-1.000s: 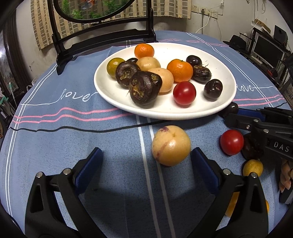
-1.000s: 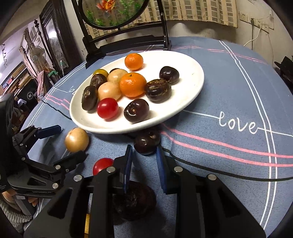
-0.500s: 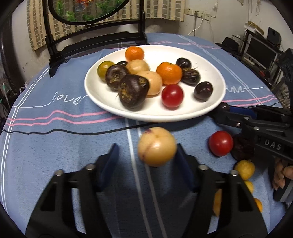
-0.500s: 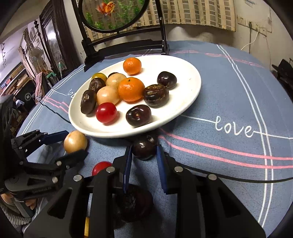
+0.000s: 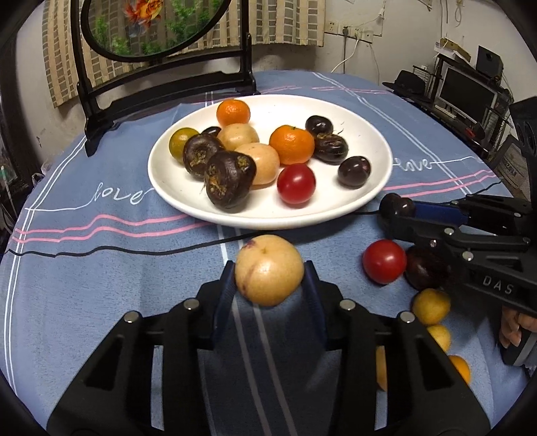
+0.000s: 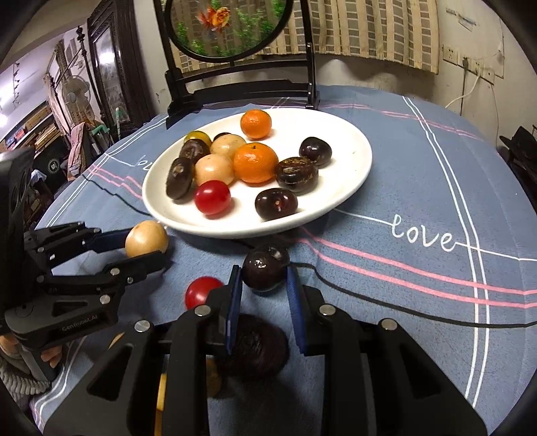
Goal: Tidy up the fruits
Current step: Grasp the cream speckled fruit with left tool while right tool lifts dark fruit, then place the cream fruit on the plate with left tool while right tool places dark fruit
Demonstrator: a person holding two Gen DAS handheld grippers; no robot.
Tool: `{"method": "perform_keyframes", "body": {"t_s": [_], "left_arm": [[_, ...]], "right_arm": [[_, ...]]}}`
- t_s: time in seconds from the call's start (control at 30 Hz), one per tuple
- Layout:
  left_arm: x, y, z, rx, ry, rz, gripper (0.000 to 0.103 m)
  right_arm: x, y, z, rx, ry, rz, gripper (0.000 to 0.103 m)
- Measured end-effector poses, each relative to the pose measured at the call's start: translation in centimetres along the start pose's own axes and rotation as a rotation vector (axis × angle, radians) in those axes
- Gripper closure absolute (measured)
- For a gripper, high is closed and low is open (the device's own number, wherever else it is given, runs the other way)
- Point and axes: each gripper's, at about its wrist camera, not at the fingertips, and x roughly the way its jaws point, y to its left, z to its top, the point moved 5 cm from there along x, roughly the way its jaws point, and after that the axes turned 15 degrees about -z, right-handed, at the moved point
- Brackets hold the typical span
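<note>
A white plate (image 5: 365,110) (image 6: 349,167) holds several fruits: oranges, tan round fruits, dark plums, a red tomato. My left gripper (image 5: 268,278) (image 6: 147,244) is shut on a tan round fruit (image 5: 268,270) (image 6: 146,238) just in front of the plate's near rim. My right gripper (image 6: 263,278) (image 5: 397,214) is shut on a dark plum (image 6: 265,270) (image 5: 396,206) beside the plate's rim. A red tomato (image 5: 384,261) (image 6: 201,291) lies on the cloth between the grippers.
Loose fruits lie on the blue tablecloth: a dark fruit (image 5: 424,271) (image 6: 256,345), small yellow fruits (image 5: 431,302) and an orange one (image 5: 459,367). A black-framed round screen (image 5: 161,37) (image 6: 235,30) stands behind the plate.
My left gripper has closed from wide open onto the tan fruit. My right gripper has closed onto the dark plum and moved forward slightly.
</note>
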Motion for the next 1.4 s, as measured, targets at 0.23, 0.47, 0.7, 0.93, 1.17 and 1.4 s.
{"method": "perform_keyframes", "body": {"t_s": [0.23, 0.47, 0.7, 0.93, 1.17, 1.4], "left_arm": [[-2.1, -1.8, 0.2, 0.038, -0.056, -0.033, 0.062], [-2.5, -2.9, 2.9, 0.062, -0.084, -0.034, 0.062], [0.7, -1.4, 9.3, 0.025, -0.083, -0.012, 0.062], [6.0, 0.8, 14.5, -0.060, -0.051, -0.017, 0.062], [7.8, 2.1, 15.7, -0.056, -0.081, 0.023, 0.027], [7.2, 3.5, 15.8, -0.118, -0.084, -0.026, 0.027]], "right_arm": [[-2.6, -0.8, -0.3, 0.035, -0.053, 0.016, 0.076], [-4.3, -2.3, 0.7, 0.085, -0.103, 0.026, 0.076], [-2.9, -4.5, 4.5, 0.136, -0.102, 0.030, 0.076], [1.4, -4.8, 8.0, 0.133, -0.060, 0.042, 0.076], [4.2, -4.3, 8.4, 0.065, -0.038, 0.030, 0.075], [4.3, -4.4, 8.1, 0.066, -0.051, -0.003, 0.043]]}}
